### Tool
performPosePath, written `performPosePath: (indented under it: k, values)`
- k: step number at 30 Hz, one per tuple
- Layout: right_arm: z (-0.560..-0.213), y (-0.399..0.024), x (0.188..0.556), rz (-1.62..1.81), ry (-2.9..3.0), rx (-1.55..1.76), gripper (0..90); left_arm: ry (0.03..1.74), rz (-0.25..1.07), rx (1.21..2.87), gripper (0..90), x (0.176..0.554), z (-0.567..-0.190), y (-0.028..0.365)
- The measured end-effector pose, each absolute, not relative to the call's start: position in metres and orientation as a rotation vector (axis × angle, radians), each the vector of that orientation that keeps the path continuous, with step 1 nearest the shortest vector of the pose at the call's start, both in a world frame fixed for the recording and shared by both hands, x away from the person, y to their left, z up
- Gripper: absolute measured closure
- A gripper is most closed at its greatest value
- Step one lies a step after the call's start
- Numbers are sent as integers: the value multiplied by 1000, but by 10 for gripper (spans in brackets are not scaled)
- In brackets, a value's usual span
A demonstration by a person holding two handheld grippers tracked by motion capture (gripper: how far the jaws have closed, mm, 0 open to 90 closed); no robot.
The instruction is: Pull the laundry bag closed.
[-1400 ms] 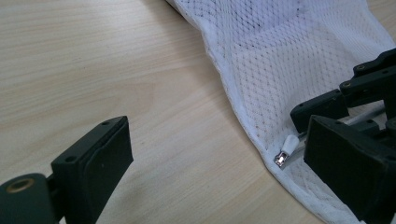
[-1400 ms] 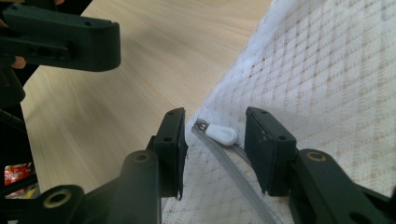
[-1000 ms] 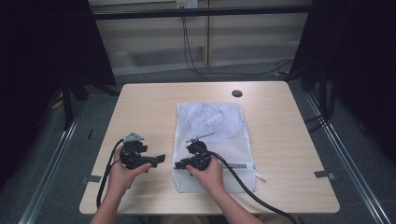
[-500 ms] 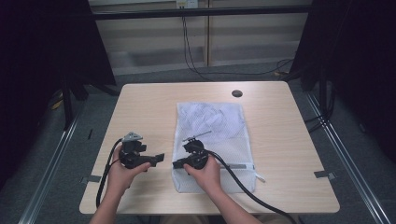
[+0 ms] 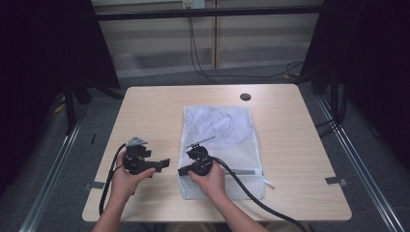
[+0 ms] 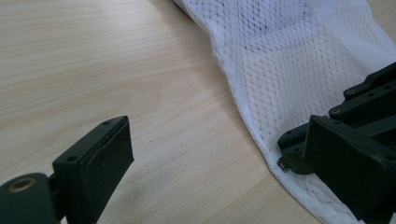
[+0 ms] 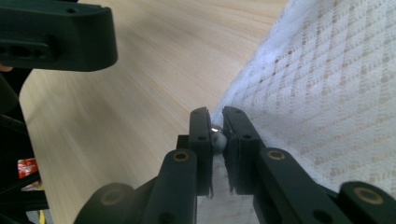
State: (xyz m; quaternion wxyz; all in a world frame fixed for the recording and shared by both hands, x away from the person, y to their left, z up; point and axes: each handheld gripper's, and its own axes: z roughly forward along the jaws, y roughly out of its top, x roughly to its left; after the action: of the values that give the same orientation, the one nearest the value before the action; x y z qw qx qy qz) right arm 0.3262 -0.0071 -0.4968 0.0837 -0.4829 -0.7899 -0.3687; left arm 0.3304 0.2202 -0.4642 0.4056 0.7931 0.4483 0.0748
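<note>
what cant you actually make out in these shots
- What the mesh bag holds: high view, the white netting blurs it.
- The small metal piece between the right gripper jaws: right gripper view, the pads cover most of it, so zipper pull or not is unclear.
- The bag's near corner: high view, hidden under the right hand.
- The left gripper stands open.
</note>
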Motion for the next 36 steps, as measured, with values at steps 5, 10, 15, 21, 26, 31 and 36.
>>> performPosePath:
  k: [5, 10, 15, 21, 26, 31, 36]
  values:
    - [-497, -7, 327, -1078, -2353, -1460, 846, 1136, 186, 2002, 80, 330, -465, 219]
    - [-497, -10, 329, -1076, -2304, -1464, 863, 1125, 163, 2008, 81, 330, -465, 218]
    - [-493, -12, 329, -1089, -2289, -1474, 865, 1110, 149, 2010, 85, 328, -464, 218]
    - [-484, -18, 329, -1143, -2273, -1478, 867, 1099, 115, 2020, 85, 327, -466, 215]
    - [-476, -25, 329, -1171, -2269, -1490, 867, 1101, 94, 1996, 87, 327, -465, 216]
    - [-472, -30, 329, -1195, -2261, -1493, 867, 1095, 53, 1996, 87, 326, -467, 213]
    - [-470, -33, 329, -1198, -2249, -1496, 867, 1082, 23, 2005, 87, 325, -469, 211]
